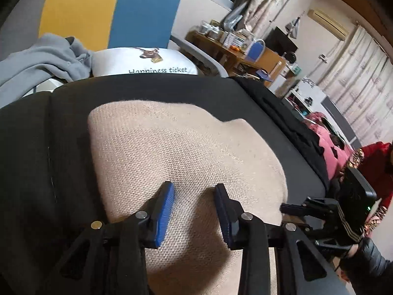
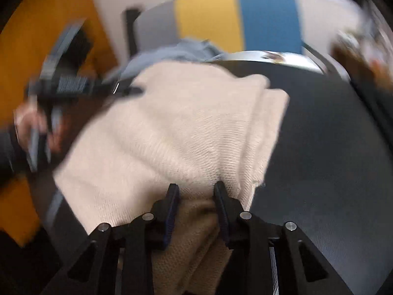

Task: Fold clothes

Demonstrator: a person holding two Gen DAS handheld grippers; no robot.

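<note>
A beige knit garment [image 1: 186,152] lies folded on a black padded surface [image 1: 147,88]. My left gripper [image 1: 194,189] hovers over its near part, jaws open, blue pads [image 1: 164,216] apart, nothing between them. In the right wrist view the same beige garment [image 2: 176,127] is blurred by motion. My right gripper [image 2: 196,189] has its jaws apart with a bunched fold of the garment between them; whether they pinch it is unclear. The left gripper [image 2: 66,83] shows at the garment's far left edge, and the right gripper [image 1: 316,209] shows at the right in the left wrist view.
A grey garment [image 1: 41,59] and a white pillow [image 1: 145,64] printed "Happiness ticket" lie beyond the surface. A yellow and blue chair back [image 1: 110,9] stands behind. Black and pink clothes [image 1: 326,145] pile at the right edge. Cluttered wooden shelves [image 1: 245,49] stand further back.
</note>
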